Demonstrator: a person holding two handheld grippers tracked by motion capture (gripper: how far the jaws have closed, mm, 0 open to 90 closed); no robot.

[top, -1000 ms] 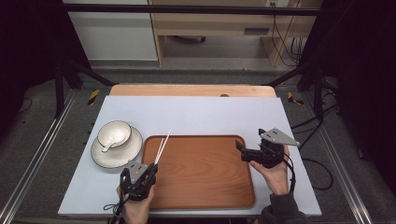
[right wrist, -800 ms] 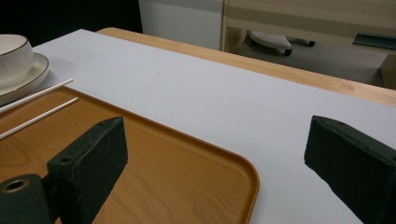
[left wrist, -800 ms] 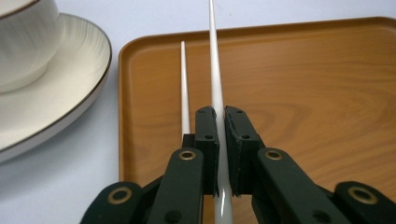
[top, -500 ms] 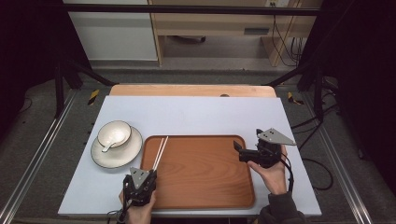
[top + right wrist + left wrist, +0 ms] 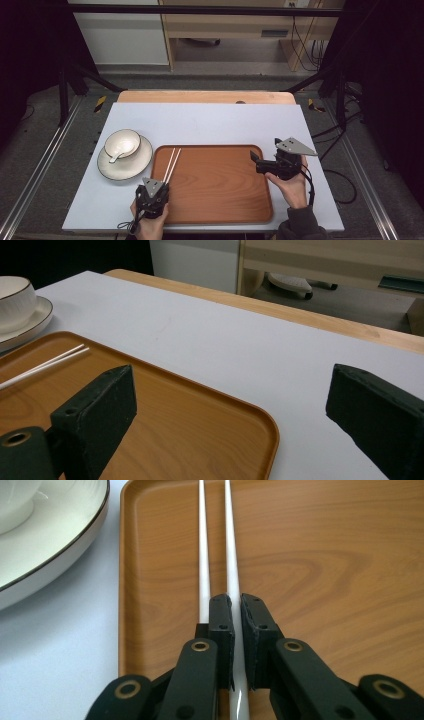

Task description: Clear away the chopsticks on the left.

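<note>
On the left side of the wooden tray [image 5: 220,190], the left gripper [image 5: 235,630] pinches two thin white chopsticks [image 5: 215,555] near their ends. They look light, stiff and slippery, so a hold farther up may be steadier. The right gripper [image 5: 230,410] is wide open and holds nothing.

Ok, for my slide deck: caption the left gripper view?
Left claw shut on one white chopstick, its twin alongside, over the wooden tray.

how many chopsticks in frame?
2. Both thin white chopsticks lie side by side along the left edge of the brown wooden tray; the left gripper is shut on the right-hand one, the other lies just outside its jaws.
</note>
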